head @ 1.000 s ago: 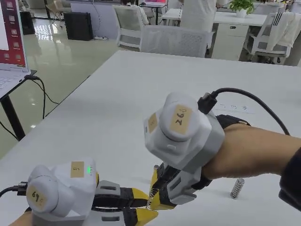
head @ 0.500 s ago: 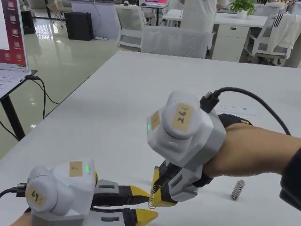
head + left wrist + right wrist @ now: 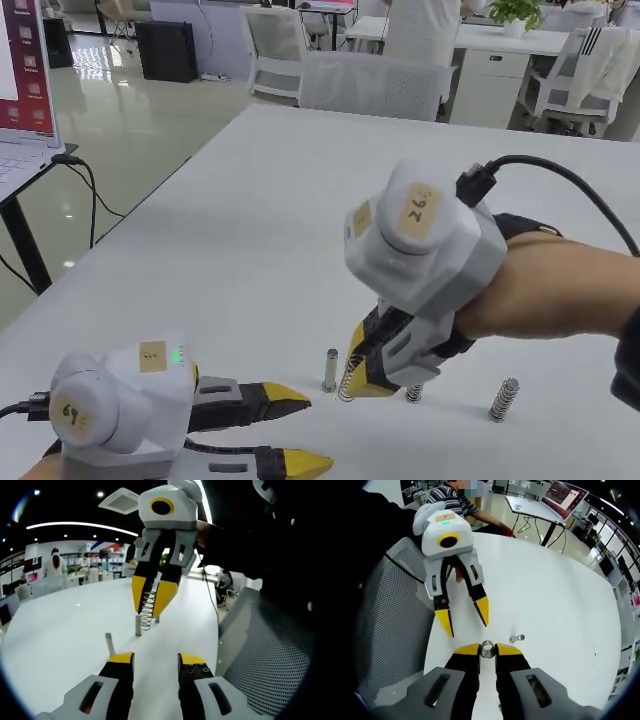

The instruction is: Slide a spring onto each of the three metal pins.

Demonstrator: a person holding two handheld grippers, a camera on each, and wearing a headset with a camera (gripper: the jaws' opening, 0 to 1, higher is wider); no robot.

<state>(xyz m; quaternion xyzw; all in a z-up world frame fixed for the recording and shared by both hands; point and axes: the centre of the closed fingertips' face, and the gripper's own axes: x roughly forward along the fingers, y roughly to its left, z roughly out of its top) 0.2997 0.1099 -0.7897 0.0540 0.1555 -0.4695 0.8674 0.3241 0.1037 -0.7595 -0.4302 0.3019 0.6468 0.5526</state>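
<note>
- A step of threading a spring onto a pin appears to be in hand: the right gripper hangs low over the white table, its yellow-tipped jaws closed nearly together on a spring.
- The spring is a thin, bright wire coil. In the left gripper view it hangs upright between the tips, its lower end free. In the right gripper view it shows end-on as a small ring.
- A bare pin stands upright on the table just beside the spring, at its 9 o'clock in the head view. It is a short, smooth, grey metal cylinder.
- At the gripper's 4 o'clock sits a short coiled stub, perhaps a pin already fitted; it is too hidden to tell.
- A loose spring stands slightly tilted at the gripper's 3 o'clock, well apart.
- The left gripper rests at 7 o'clock of the pin, its jaws wide apart and holding nothing.
- The next move likely calls for centring the coil's open end over the pin top, keeping it vertical, then lowering it and letting go.
- The table is matte and plain.
</note>
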